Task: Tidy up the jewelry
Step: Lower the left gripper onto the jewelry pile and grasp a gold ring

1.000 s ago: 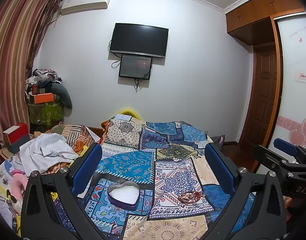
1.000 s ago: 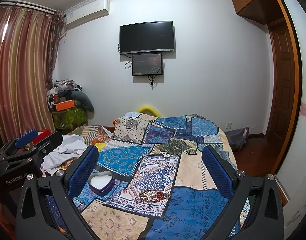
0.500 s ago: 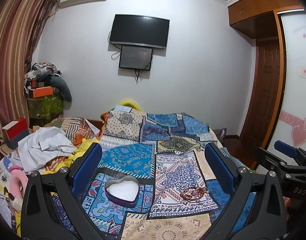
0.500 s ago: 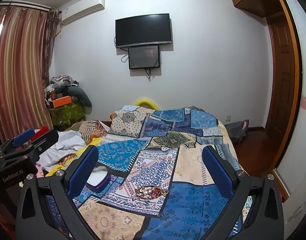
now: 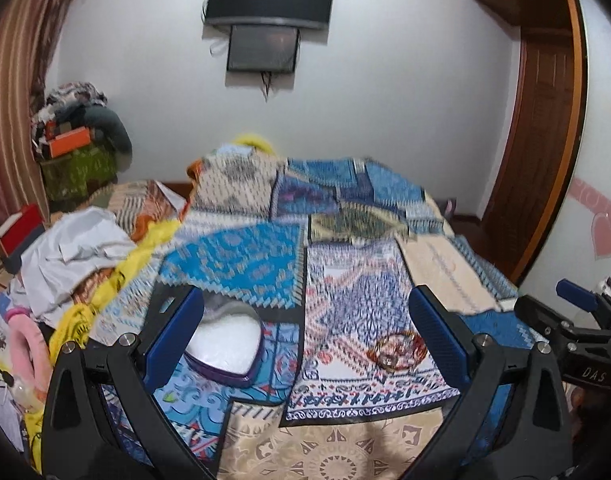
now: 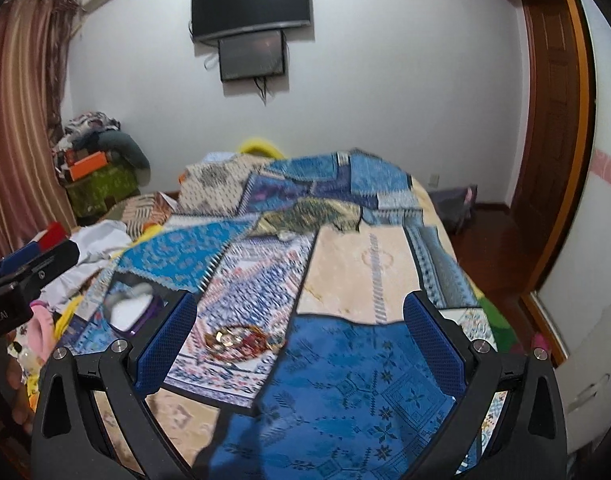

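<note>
Both grippers have dropped closer to the bed since the earlier frames, so the bedspread fills more of each view and the air conditioner has slid off the top. The left gripper (image 5: 305,336) hangs above the quilt with its blue pads (image 5: 173,336) spread wide apart, holding nothing; the right gripper (image 6: 299,344) is likewise wide apart and empty. The jewelry (image 6: 241,340), a tangled reddish-gold heap of bangles and chain, lies on the patchwork bedspread (image 6: 345,264) at about ten o'clock from the right gripper's midpoint. At nine o'clock of the left gripper sits a heart-shaped purple box (image 5: 225,344) with white lining, well apart from the jewelry (image 5: 397,350).
</note>
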### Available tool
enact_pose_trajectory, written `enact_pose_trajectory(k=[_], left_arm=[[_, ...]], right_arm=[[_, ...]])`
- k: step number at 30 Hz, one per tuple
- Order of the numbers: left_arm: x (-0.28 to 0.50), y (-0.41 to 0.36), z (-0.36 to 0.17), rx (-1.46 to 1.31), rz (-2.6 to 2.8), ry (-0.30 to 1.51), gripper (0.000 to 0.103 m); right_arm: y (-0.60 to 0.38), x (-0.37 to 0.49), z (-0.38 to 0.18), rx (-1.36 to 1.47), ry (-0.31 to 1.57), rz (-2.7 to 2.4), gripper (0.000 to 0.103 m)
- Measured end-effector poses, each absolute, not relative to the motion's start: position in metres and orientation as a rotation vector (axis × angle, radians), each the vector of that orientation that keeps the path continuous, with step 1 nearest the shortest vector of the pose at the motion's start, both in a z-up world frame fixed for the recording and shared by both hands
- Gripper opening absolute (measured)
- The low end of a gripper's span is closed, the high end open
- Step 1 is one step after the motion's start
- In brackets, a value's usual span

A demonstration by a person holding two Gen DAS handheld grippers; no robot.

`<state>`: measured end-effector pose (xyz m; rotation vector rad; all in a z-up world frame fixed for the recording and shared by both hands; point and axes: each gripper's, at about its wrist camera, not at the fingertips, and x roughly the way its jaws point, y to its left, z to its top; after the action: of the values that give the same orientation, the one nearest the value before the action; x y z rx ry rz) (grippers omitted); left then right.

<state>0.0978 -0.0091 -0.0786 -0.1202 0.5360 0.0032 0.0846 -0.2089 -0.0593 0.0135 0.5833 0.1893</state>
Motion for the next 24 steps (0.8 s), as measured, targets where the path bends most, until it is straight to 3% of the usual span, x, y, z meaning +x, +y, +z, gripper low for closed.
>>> enact_pose_trajectory(k=[9, 15, 20, 24], left_arm=[[0.134, -0.027, -0.128, -0.102, -0.040, 0.700, 0.099], [0.151, -0.040, -0.151, -0.117, -0.124, 0.784, 0.089], [0.157, -0.053, -0.159, -0.106, -0.201, 0.810, 0.082], [0.161, -0.066, -0.169, -0.087, -0.249, 0.843, 0.066]], right_arm=[[-0.215, 0.108, -0.089, -0.001, 0.683, 0.198, 0.101], [-0.218, 0.124, -0.109, 0.015, 0.755, 0.231, 0.078], [-0.217, 0.132, -0.122, 0.038, 0.799, 0.281, 0.065], [-0.211, 0.134, -0.128, 0.037, 0.827, 0.340, 0.051]])
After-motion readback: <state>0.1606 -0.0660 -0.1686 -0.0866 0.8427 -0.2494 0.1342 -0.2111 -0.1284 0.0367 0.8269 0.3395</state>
